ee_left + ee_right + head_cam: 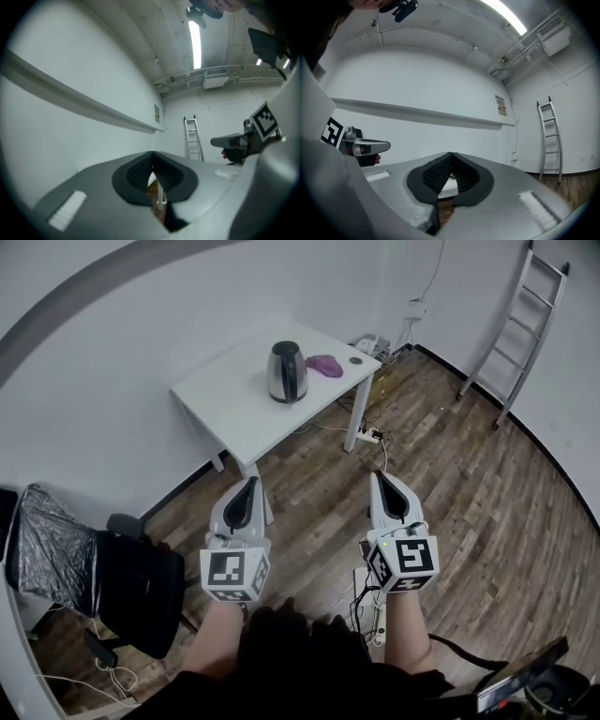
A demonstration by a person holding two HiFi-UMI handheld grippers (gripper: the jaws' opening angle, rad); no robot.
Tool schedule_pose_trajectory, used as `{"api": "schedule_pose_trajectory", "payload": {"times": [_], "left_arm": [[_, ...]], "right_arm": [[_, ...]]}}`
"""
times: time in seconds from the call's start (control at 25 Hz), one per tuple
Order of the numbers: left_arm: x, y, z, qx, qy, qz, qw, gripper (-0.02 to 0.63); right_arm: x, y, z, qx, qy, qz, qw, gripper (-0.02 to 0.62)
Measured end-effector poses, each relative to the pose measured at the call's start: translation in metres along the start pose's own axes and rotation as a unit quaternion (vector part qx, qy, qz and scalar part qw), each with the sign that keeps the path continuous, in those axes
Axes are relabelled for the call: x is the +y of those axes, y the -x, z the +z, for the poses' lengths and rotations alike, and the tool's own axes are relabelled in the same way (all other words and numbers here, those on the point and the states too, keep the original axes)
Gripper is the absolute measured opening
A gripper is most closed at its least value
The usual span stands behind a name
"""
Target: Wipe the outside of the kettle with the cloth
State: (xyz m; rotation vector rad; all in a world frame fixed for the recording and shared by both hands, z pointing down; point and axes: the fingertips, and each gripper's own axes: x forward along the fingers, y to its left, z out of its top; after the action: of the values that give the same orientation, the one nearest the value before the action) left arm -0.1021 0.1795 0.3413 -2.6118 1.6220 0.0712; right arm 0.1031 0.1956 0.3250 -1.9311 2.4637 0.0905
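Meanwhile, the left gripper [247,491] and right gripper [387,486] both had their jaws pressed together, empty. Well apart, the kettle [286,371] stood beside the cloth [324,365] on the white table [234,404].

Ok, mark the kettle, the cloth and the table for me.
kettle [287,371]: head view, middle of its steel body.
cloth [324,365]: head view, centre of the purple heap.
table [232,397]: head view, bare top left of kettle.
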Motion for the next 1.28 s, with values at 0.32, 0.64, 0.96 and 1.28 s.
{"api": "schedule_pose_trajectory", "payload": {"times": [0.32, 0.64, 0.96, 1.28], "left_arm": [[0.024, -0.08, -0.02, 0.004, 0.012, -0.016, 0.9998, 0.005], [0.056, -0.162, -0.028, 0.001, 0.021, -0.034, 0.9992, 0.005], [0.084, -0.209, -0.049, 0.019, 0.026, -0.037, 0.9988, 0.005], [0.085, -0.242, -0.064, 0.038, 0.012, -0.044, 0.9982, 0.005]], "right_arm": [[-0.022, -0.072, -0.014, 0.013, 0.013, -0.004, 1.0, 0.002], [-0.056, -0.147, -0.009, 0.015, 0.011, -0.027, 0.999, 0.002], [-0.067, -0.209, -0.012, 0.021, 0.018, -0.029, 0.999, 0.002], [-0.081, -0.253, -0.018, 0.021, 0.01, -0.023, 0.999, 0.002]]}}
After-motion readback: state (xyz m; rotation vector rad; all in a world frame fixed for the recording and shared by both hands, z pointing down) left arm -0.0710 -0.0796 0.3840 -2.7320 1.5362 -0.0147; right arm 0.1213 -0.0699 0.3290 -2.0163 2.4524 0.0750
